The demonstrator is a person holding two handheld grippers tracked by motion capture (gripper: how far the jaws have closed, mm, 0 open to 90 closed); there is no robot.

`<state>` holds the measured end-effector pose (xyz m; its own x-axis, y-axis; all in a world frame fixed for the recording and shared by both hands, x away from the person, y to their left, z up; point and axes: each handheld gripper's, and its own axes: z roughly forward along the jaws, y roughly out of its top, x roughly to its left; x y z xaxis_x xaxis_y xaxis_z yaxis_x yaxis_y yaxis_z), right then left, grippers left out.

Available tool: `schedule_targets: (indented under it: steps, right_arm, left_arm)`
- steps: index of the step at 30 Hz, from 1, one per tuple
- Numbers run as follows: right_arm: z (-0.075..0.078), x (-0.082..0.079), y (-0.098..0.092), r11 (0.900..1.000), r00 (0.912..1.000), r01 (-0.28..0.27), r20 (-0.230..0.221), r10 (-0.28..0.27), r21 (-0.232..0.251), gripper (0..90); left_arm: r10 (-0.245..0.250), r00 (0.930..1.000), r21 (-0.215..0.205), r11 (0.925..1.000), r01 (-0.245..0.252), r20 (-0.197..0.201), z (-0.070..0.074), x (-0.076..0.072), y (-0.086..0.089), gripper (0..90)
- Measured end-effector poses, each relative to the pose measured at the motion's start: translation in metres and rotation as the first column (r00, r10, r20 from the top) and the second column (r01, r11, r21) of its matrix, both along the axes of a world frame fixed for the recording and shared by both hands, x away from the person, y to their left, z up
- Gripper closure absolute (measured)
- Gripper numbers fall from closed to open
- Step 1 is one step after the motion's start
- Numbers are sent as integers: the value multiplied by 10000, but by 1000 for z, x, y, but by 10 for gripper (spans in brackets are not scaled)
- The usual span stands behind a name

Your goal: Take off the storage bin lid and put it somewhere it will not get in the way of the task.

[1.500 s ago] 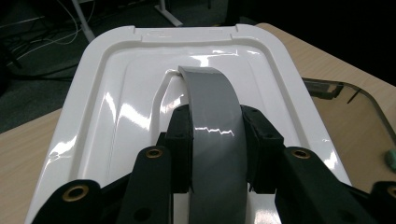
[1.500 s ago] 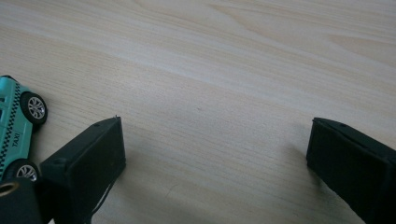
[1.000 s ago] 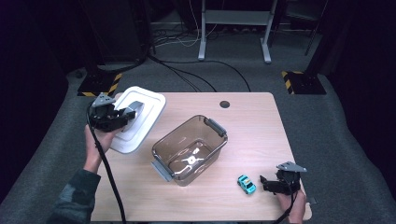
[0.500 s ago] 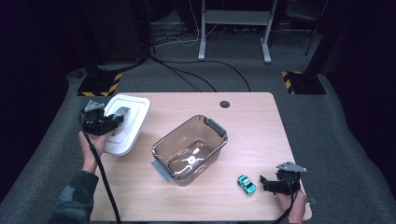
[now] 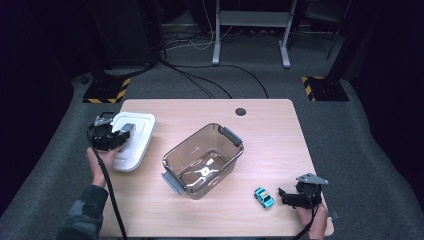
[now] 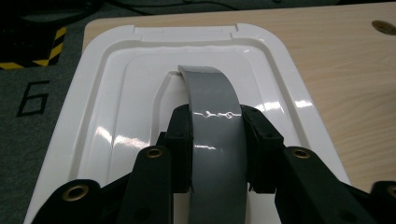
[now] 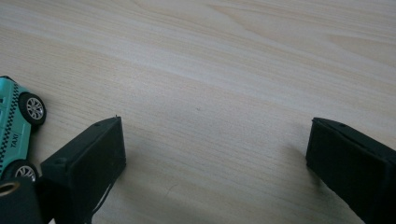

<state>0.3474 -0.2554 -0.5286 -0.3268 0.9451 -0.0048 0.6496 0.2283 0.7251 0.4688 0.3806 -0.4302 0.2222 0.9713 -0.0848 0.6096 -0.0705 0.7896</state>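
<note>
A white lid [image 5: 141, 134] with a grey arched handle [image 5: 126, 131] lies at the table's left edge. My left gripper [image 5: 118, 137] is shut on that handle. In the left gripper view both jaws press the sides of the handle [image 6: 212, 93] over the lid [image 6: 116, 93], with the left gripper [image 6: 217, 114] centred on it. A clear brown-tinted container [image 5: 176, 150] with grey latches stands empty mid-table. A small teal toy taxi [image 5: 263, 197] sits at the front right. My right gripper [image 5: 284, 195] rests just right of it, open [image 7: 215, 135], with the taxi [image 7: 14, 121] outside its left jaw.
The wooden table [image 5: 270, 135] has a round cable hole [image 5: 240, 111] at the back. Cables [image 5: 210, 80] run over the grey floor beyond it. Yellow-black striped bases [image 5: 106, 92] stand at both back corners, and a metal frame [image 5: 250, 30] stands farther off.
My left gripper has carried the lid leftward and down, away from the container toward the table's left edge. The right gripper and the taxi have stayed put.
</note>
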Motion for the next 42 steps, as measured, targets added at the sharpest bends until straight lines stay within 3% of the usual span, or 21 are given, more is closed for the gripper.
schedule_targets:
  steps: [8,12,31,37,42]
  right_arm:
    - [0,0,0,10000,10000,18,-8,-18,14,39]
    - [0,0,0,10000,10000,23,-6,-23,16,39]
    - [0,0,0,10000,10000,-1,1,1,3,40]
    - [0,0,0,10000,10000,2,-3,-2,6,40]
    - [0,0,0,10000,10000,0,0,0,5,40]
  left_arm:
    - [159,9992,-67,9998,-162,-379,-25,1,1,669]
    - [256,9990,-115,9996,-260,-370,-34,0,2,669]
    - [321,9970,277,9992,-302,-710,-69,-1,0,668]
    - [242,9971,330,9992,-218,-728,-70,-3,-1,658]
    - [233,9946,312,9993,-202,-1010,-68,-5,-2,426]
